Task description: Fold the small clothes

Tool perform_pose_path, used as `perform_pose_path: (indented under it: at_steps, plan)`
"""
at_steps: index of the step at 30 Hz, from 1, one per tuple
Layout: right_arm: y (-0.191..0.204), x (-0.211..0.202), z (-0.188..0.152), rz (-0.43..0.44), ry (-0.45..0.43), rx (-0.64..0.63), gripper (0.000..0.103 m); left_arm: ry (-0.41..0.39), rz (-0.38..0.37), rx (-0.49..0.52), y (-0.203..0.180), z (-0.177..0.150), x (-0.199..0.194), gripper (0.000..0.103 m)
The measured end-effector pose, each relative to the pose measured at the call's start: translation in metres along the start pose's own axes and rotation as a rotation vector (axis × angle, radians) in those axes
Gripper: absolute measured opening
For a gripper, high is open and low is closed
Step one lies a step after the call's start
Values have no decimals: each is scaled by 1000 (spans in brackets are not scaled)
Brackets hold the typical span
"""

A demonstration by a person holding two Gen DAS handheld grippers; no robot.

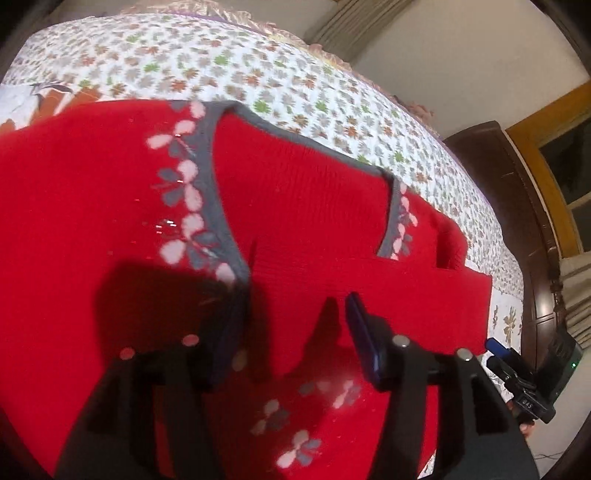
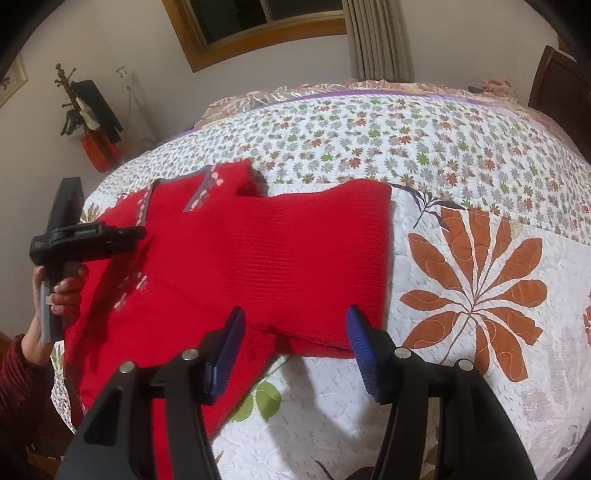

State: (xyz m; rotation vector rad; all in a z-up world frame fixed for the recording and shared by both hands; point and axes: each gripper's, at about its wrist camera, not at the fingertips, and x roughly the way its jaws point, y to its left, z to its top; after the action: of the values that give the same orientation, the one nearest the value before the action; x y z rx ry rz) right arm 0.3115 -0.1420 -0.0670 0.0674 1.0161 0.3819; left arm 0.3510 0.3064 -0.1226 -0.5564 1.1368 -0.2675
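We read the left gripper (image 1: 291, 332) as low over the red sweater (image 1: 314, 229), its fingers (image 1: 364, 347) spread apart, the cloth showing between them; whether they touch the knit we cannot tell. In the right wrist view a hand (image 2: 61, 291) grips this tool's handle at the sweater's collar end, a dark red sleeve (image 2: 18, 387) below it.

The right gripper (image 2: 295, 347) hovers over the sweater's near edge, its blue ribbed fingers (image 2: 362, 354) wide apart with nothing between them.

The red sweater lies flat on the bed's floral quilt (image 2: 461, 166). Grey trim with pink flowers (image 1: 192, 192) runs down from the neckline. One sleeve (image 2: 317, 236) is folded across the body. A large orange leaf print (image 2: 476, 288) sits on the quilt just beside the sweater, on the side away from the hand.

Beyond the sweater, past the far edge of the bed, stand a wood-framed window (image 2: 258, 26) and a pleated curtain (image 2: 380, 40). A coat stand (image 2: 85, 110) with dark things hung on it sits against the wall on the collar side. A dark wooden bed board (image 1: 517, 221) rises beside the quilt in the left wrist view.

The near part of the sweater is hidden under both grippers' black frames and their shadows. The left view is blurred, so stitches are hard to make out.
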Motion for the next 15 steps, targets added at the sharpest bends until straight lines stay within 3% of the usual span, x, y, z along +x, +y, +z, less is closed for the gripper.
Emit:
perform_pose_path:
  at_steps: [2, 3, 5, 6, 7, 11, 15]
  plan:
    - [-1, 3, 0, 2, 3, 4, 58, -6, -1, 33, -7, -3, 0, 51]
    - [0, 5, 0, 1, 3, 3, 58, -4, 0, 41, -9, -3, 1, 46]
    - [1, 6, 0, 2, 1, -1, 60, 1, 1, 39, -13, -5, 3, 29]
    - [2, 7, -1, 3, 1, -3, 62, 2, -6, 32, -14, -5, 2, 8]
    - [3, 8, 0, 4, 1, -5, 62, 4, -13, 23, -14, -4, 3, 2]
    - [4, 6, 0, 5, 1, -8, 62, -63, 20, 23, -21, -5, -8, 2]
    - [4, 0, 1, 13, -7, -8, 62, -129, -10, 23, -24, -7, -36, 2]
